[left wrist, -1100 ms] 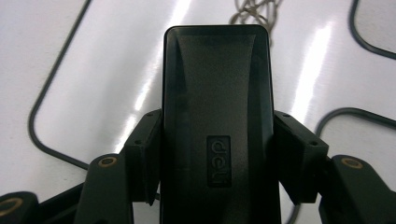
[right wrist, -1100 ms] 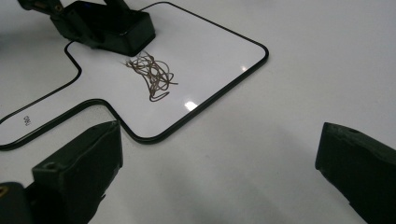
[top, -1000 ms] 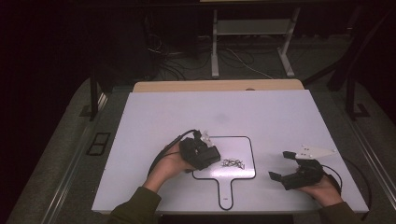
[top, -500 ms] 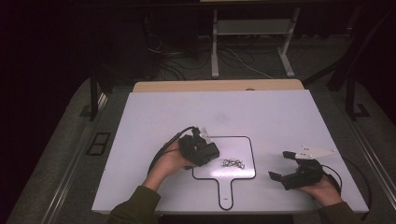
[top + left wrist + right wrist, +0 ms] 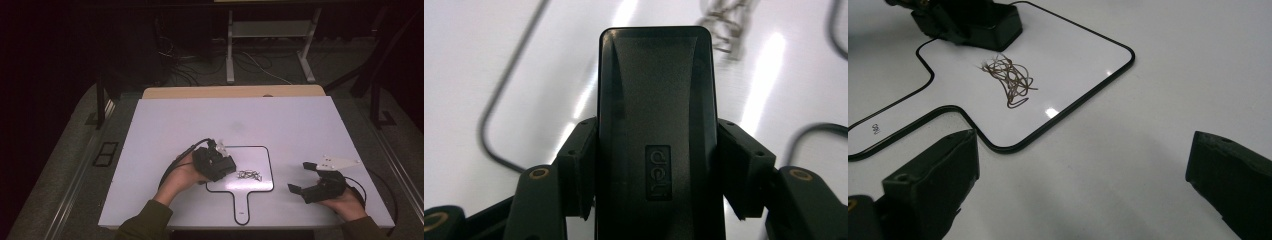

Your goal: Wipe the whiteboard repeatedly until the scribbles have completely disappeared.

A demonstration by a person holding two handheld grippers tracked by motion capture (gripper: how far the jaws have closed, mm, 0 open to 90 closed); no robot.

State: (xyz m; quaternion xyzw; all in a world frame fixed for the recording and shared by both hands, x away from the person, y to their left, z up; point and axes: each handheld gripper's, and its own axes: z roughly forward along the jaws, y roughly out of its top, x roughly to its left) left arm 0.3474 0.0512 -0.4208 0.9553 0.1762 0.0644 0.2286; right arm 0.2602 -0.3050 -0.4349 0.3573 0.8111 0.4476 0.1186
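Observation:
A small white paddle-shaped whiteboard [image 5: 260, 187] with a black rim lies on the table, a dark scribble [image 5: 249, 175] at its middle. My left gripper [image 5: 220, 167] is shut on a black block eraser [image 5: 656, 100], which rests on the board's left part, just left of the scribble [image 5: 724, 25]. In the right gripper view the eraser [image 5: 988, 22] stands just beyond the scribble [image 5: 1008, 80]. My right gripper [image 5: 298, 176] rests on the table right of the board, open with nothing between its jaws [image 5: 1083, 170].
The white tabletop [image 5: 225, 120] stretches bare beyond the board. A cable [image 5: 175, 162] trails from the left gripper across the table. A metal stand [image 5: 270, 30] and floor cables lie past the far edge.
The left gripper and eraser have barely shifted on the board. The right hand has kept still.

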